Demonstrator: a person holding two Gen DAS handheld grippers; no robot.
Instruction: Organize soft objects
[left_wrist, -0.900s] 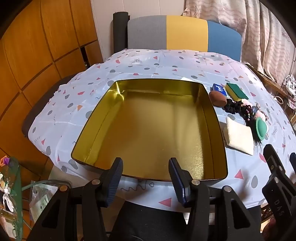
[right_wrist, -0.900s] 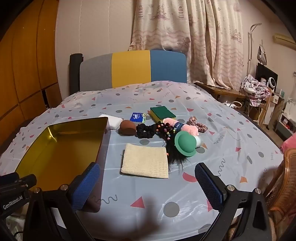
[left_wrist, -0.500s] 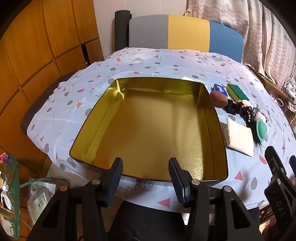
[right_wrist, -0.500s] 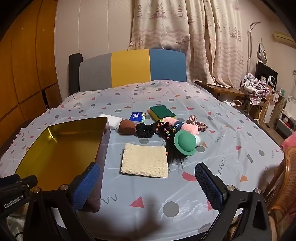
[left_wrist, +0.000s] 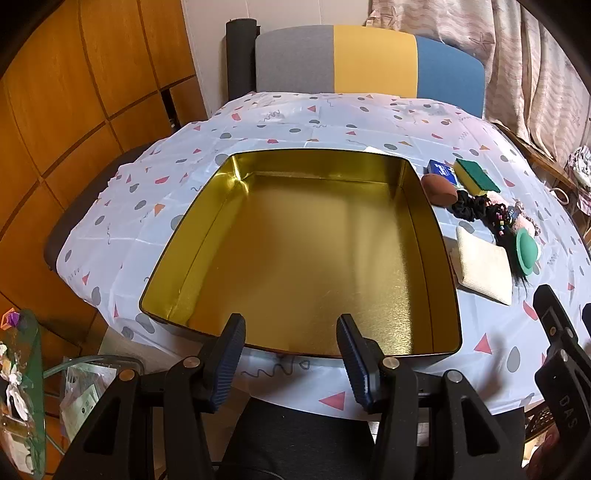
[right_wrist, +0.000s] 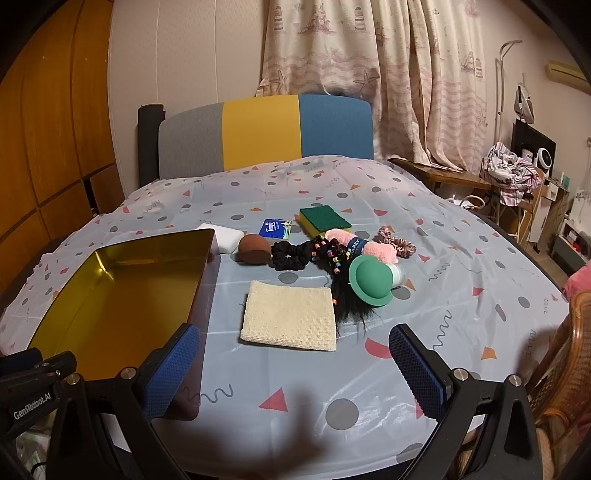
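A gold tin box (left_wrist: 207, 295) (right_wrist: 74, 295) lies empty on the patterned tablecloth. To its right is a cluster of soft things: a cream cloth (right_wrist: 290, 315) (left_wrist: 484, 267), a brown sponge ball (right_wrist: 253, 249), a black scrunchie (right_wrist: 290, 254), a beaded black hairpiece (right_wrist: 338, 280), a pink towel roll (right_wrist: 376, 245), a green cap (right_wrist: 371, 278), a green-yellow sponge (right_wrist: 323, 219) and a white sponge (right_wrist: 223, 236). My left gripper (left_wrist: 291, 363) hangs open over the tin's near edge, holding nothing. My right gripper (right_wrist: 295, 373) stands wide open before the cream cloth, empty.
A blue tissue pack (right_wrist: 275, 227) lies behind the ball. A grey, yellow and blue chair back (right_wrist: 264, 131) stands at the table's far side. Wooden panels (left_wrist: 74, 92) run along the left, a wicker chair (right_wrist: 569, 362) at the right.
The left wrist view has shifted slightly, so the tin sits a little further right and higher. The right wrist view has barely changed.
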